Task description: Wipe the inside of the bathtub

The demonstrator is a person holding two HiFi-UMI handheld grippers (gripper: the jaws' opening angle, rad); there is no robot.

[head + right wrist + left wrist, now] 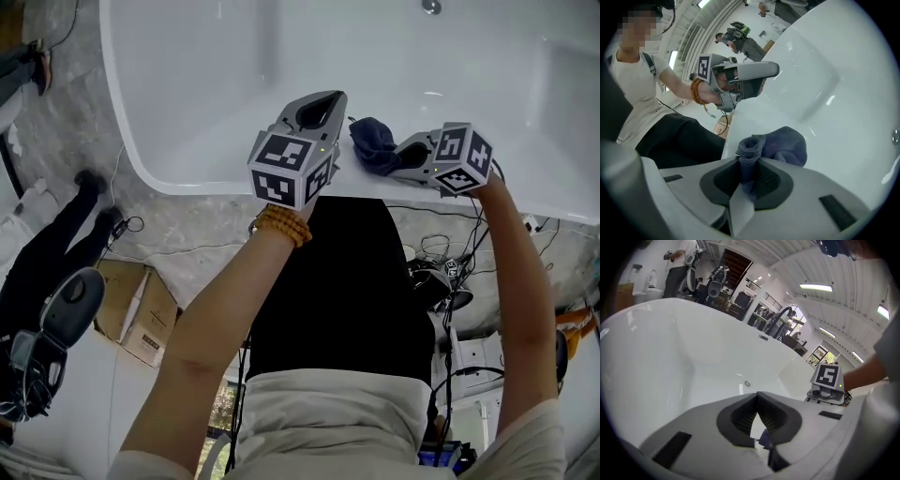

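The white bathtub (187,75) fills the top of the head view, its drain (430,7) at the far edge. My right gripper (398,150) hovers over the near rim, shut on a dark blue cloth (373,142). The bunched cloth (780,145) sticks out past the jaws (749,157) above the tub's inner wall (825,70). My left gripper (336,96) is just left of the cloth, pointing into the tub. Its jaws (757,395) meet at the tips with nothing between them. The basin (670,348) and drain (747,383) lie ahead of it.
On the grey stone floor left of the tub lie a cardboard box (141,314) and loose cables (441,253). A person in black (56,244) stands at the left edge. More people and equipment show far behind the tub.
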